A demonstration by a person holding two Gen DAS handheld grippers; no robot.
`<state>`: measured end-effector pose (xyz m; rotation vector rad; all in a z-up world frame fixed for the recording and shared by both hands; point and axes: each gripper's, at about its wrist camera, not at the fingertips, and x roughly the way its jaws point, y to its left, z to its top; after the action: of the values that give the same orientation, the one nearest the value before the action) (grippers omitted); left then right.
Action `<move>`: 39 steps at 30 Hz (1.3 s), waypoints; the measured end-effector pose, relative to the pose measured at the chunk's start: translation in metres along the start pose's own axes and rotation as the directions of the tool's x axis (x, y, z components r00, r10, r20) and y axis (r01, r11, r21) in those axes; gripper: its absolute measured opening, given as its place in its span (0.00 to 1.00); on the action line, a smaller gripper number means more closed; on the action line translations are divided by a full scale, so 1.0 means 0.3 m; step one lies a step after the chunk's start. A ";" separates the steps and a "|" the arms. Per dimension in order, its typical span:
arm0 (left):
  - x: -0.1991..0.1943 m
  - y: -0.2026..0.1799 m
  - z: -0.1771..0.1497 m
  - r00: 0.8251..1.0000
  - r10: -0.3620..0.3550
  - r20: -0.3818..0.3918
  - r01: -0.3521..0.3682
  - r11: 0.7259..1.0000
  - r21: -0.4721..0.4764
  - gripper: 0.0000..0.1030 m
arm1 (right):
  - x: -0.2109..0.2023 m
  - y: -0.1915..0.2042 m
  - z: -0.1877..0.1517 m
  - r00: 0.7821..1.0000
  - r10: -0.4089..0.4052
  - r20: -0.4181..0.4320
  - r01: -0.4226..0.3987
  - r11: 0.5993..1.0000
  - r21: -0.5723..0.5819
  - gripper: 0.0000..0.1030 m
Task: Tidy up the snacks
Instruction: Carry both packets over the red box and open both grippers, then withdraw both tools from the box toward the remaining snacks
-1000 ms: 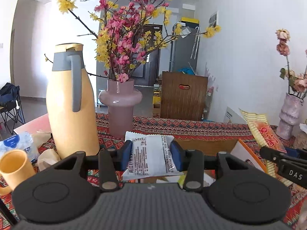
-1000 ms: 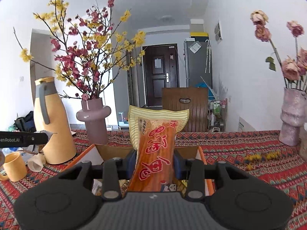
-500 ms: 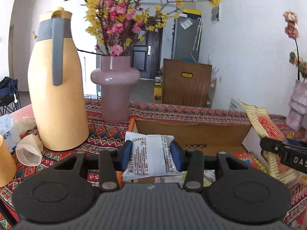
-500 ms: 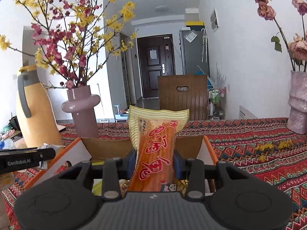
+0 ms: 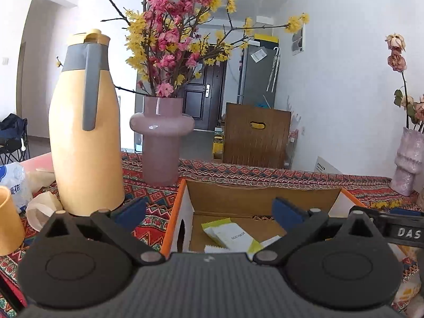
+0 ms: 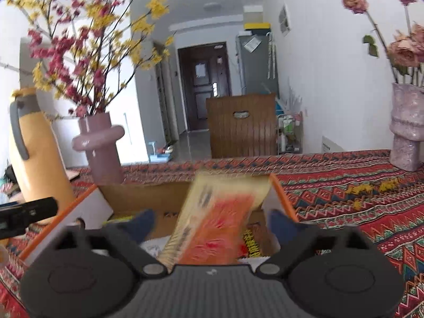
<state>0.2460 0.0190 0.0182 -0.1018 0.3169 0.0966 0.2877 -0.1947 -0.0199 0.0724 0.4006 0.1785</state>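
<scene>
The left gripper (image 5: 209, 210) has its jaws spread over the box (image 5: 261, 194). The right gripper (image 6: 212, 224) is also spread; a blurred orange packet (image 6: 217, 222) lies between its jaws, untouched.

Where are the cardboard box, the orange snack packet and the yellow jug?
cardboard box (image 5: 259, 198), left wrist view, inner back wall
orange snack packet (image 6: 220, 228), right wrist view, blurred front face
yellow jug (image 5: 87, 164), left wrist view, body

Box (image 5: 261, 198) is plain matt cardboard with an orange edge. The tablecloth (image 6: 357, 185) looks like woven patterned cloth. Pink vase (image 5: 162, 143) is glossy, maybe glass, and the yellow jug (image 5: 84, 143) is smooth and matt. Orange snack pack (image 6: 217, 225) is shiny plastic film, though blurry.
</scene>
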 end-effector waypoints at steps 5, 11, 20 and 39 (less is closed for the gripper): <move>-0.003 -0.008 -0.001 1.000 -0.009 -0.009 0.009 1.000 0.007 1.00 | -0.030 -0.010 0.001 1.000 0.013 0.023 -0.013 1.000 0.013 1.00; -0.022 -0.015 0.005 1.000 -0.013 0.005 0.013 1.000 0.016 1.00 | -0.036 -0.003 -0.002 1.000 0.008 0.025 -0.008 1.000 0.000 1.00; -0.126 -0.023 0.068 0.999 -0.016 0.040 0.015 1.000 0.009 1.00 | -0.204 0.030 0.062 0.989 -0.002 0.150 0.009 0.999 -0.045 1.00; -0.332 0.085 -0.112 0.997 -0.025 -0.068 0.030 0.996 0.084 1.00 | -0.497 -0.027 -0.161 0.998 0.054 0.043 -0.050 0.995 -0.090 1.00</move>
<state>0.1388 0.0326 0.0157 -0.0253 0.3863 0.0523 0.1350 -0.2287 -0.0082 -0.0009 0.3455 0.2455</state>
